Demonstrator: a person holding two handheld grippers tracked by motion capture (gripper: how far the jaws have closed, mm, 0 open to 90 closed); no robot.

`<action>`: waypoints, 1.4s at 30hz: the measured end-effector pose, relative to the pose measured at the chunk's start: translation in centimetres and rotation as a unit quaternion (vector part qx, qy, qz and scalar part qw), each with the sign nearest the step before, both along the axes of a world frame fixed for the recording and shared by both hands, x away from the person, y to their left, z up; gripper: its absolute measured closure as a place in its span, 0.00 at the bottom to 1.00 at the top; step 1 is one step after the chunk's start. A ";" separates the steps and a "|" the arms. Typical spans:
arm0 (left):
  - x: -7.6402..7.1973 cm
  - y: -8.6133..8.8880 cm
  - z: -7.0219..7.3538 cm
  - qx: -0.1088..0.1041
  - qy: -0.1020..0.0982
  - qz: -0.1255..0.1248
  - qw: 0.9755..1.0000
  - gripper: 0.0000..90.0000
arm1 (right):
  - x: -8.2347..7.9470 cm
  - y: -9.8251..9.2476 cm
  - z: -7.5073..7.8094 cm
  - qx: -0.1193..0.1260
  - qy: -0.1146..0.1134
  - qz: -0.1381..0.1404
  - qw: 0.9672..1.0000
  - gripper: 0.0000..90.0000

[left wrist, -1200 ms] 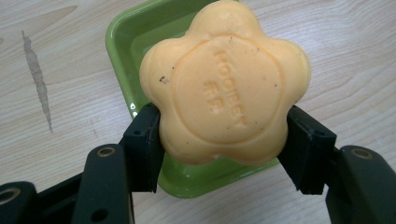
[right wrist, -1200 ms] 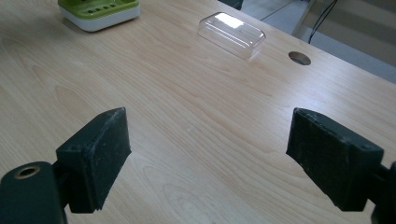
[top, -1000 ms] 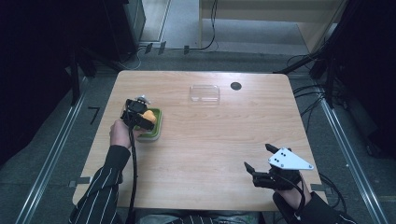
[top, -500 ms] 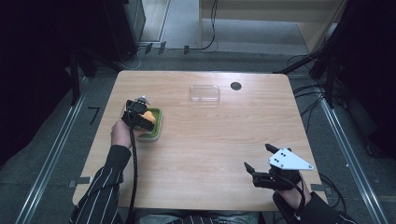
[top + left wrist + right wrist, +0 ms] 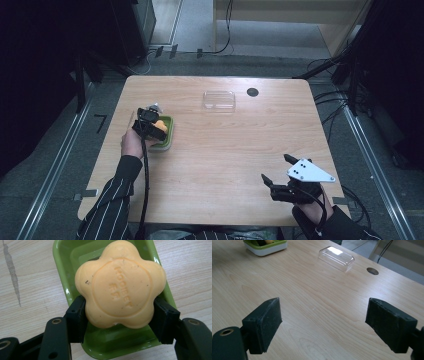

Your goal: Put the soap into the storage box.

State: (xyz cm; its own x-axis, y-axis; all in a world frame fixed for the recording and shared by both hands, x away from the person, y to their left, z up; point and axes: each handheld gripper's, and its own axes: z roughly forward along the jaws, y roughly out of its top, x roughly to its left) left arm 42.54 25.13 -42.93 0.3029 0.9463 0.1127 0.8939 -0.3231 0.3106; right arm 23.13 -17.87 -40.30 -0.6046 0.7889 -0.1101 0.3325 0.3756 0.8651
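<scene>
Nearest to me, in the left gripper view, my left gripper (image 5: 120, 315) is clamping an orange, flower-shaped bar of soap (image 5: 120, 285). The jaws are pressing on its two sides, one lobe against each pad. I am holding the soap over the green soap dish (image 5: 62, 265), roughly above the middle of its well. Compared with a second ago, almost nothing is changing: in the high view the hand is sitting at the same spot over the dish and the grip is staying as tight as it was. I am taking that to mean the soap is either just arriving or just about to be lifted, and the release or the lift is not yet done.

The soap is covering the dish's floor, so I cannot tell whether its underside is resting on the dish or hanging just clear. The stamped lettering on its face is too faint for me to read with confidence.

My right gripper (image 5: 276, 167) is resting at the near right of the counter (image 5: 225, 150), well apart from the dish, with its jaws standing wide and nothing between them.

Farther off, a clear plastic lid (image 5: 336, 258) is lying alone near the counter's far edge, beside a round cable hole (image 5: 372, 271). In the right gripper view the dish is cut off by the top of the frame.
</scene>
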 end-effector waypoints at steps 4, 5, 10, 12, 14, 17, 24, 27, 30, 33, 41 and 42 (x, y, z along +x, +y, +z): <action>0.0 0.0 -0.2 0.003 0.001 0.000 1.000 0.44 | 0.0 0.0 0.0 0.000 -0.001 0.000 1.000 0.15; 0.0 0.0 -0.1 0.004 0.001 0.000 1.000 0.44 | 0.0 0.0 0.0 0.000 0.000 0.000 1.000 0.15; 0.0 0.0 -0.2 0.003 0.003 0.002 1.000 0.44 | 0.0 0.0 0.0 0.000 -0.002 0.001 1.000 0.15; 0.0 -0.1 -0.3 0.004 0.003 0.002 1.000 0.44 | 0.0 0.0 0.0 0.000 -0.001 0.001 1.000 0.15; 0.0 -0.1 -0.3 0.003 0.002 0.001 1.000 0.43 | 0.0 0.0 0.0 0.000 -0.002 0.002 1.000 0.15; 0.0 -0.2 0.0 0.006 -0.003 0.000 1.000 0.43 | 0.0 0.0 0.0 0.000 -0.002 0.001 1.000 0.15; -0.2 -0.2 0.1 0.006 -0.003 -0.003 1.000 0.43 | 0.0 0.0 0.0 0.000 -0.003 0.001 1.000 0.15; -0.2 -0.1 0.2 0.007 -0.001 -0.004 1.000 0.40 | 0.0 0.0 0.0 0.001 -0.003 0.001 1.000 0.15; -0.2 -0.1 0.2 0.004 0.000 -0.005 1.000 0.38 | 0.0 0.0 0.0 0.001 -0.003 -0.001 1.000 0.15; -0.3 -0.2 0.4 0.003 0.004 -0.010 1.000 0.36 | 0.0 0.0 0.0 0.000 -0.003 -0.001 1.000 0.15; -0.7 -0.3 0.9 0.003 0.008 -0.015 1.000 0.21 | 0.0 0.0 0.0 0.000 -0.003 0.000 1.000 0.15; -0.8 -0.3 1.0 0.003 0.006 -0.015 1.000 0.21 | 0.0 0.0 0.0 0.000 -0.003 0.000 1.000 0.15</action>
